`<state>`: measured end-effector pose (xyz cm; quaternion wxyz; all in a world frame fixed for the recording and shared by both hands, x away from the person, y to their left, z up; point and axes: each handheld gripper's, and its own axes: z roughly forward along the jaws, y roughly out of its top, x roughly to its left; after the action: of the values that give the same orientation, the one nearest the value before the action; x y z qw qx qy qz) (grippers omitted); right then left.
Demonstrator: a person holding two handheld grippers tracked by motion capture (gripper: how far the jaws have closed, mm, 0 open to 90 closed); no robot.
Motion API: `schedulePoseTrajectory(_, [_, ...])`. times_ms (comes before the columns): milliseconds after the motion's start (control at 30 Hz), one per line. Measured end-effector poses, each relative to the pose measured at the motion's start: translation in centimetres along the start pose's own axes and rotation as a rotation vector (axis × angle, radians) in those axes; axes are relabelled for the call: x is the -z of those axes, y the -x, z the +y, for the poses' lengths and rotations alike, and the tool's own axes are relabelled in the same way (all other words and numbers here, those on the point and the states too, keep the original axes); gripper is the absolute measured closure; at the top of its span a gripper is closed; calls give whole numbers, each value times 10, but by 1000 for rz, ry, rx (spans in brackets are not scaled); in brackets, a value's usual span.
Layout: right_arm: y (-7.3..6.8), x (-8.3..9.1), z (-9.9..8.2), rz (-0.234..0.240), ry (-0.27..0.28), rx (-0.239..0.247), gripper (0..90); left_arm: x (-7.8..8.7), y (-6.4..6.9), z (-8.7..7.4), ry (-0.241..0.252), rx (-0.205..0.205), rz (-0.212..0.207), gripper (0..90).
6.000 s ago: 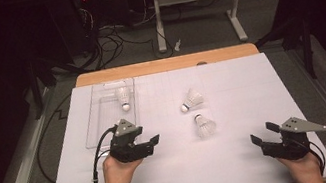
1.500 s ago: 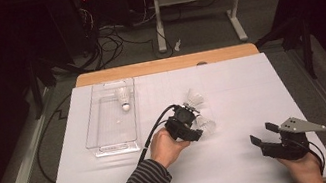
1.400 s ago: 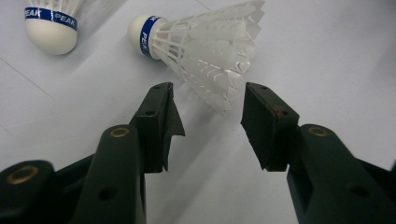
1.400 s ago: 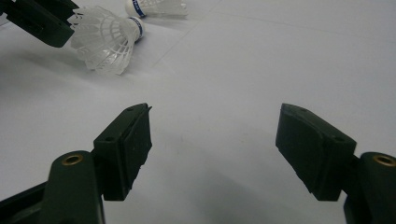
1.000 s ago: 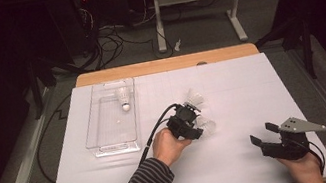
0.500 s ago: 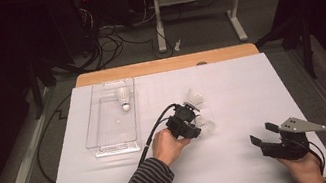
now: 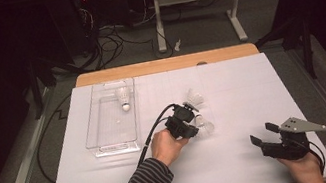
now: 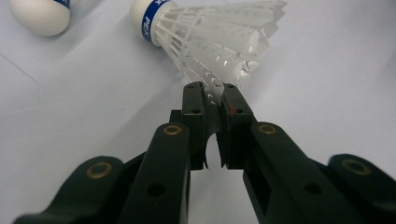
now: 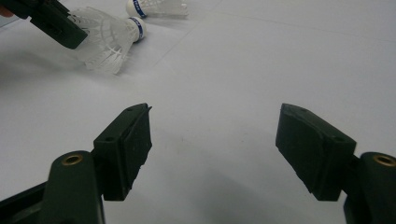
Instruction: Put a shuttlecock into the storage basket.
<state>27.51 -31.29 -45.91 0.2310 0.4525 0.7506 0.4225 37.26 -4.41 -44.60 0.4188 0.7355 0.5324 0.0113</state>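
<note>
A white shuttlecock with a blue band lies on its side on the white sheet. My left gripper has its jaws pinched on the rim of its feather skirt; they have just been closing, with the feathers between them. A second shuttlecock lies just beyond, its cork at the upper left of the left gripper view. A third shuttlecock rests in the clear tray. My right gripper stands open near the front right, with nothing between its fingers. The right gripper view also shows the held shuttlecock.
The white sheet covers most of the table, with a wooden edge at the back. A black cable trails from my left gripper toward the front. Table legs and cables stand on the dark floor beyond.
My left gripper's jaws have closed onto the feather skirt of the near shuttlecock. Neither hand has moved.
</note>
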Motion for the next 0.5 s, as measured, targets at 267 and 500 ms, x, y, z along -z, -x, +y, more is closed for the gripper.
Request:
schedulePoseTrajectory(267, [0, 0, 0, 1, -1, 2, 274, 0, 0, -1, -1, -8, 1, 889])
schedulePoseTrajectory(500, [0, 0, 0, 1, -1, 2, 274, 2, 0, 0, -4, -18, -4, 897])
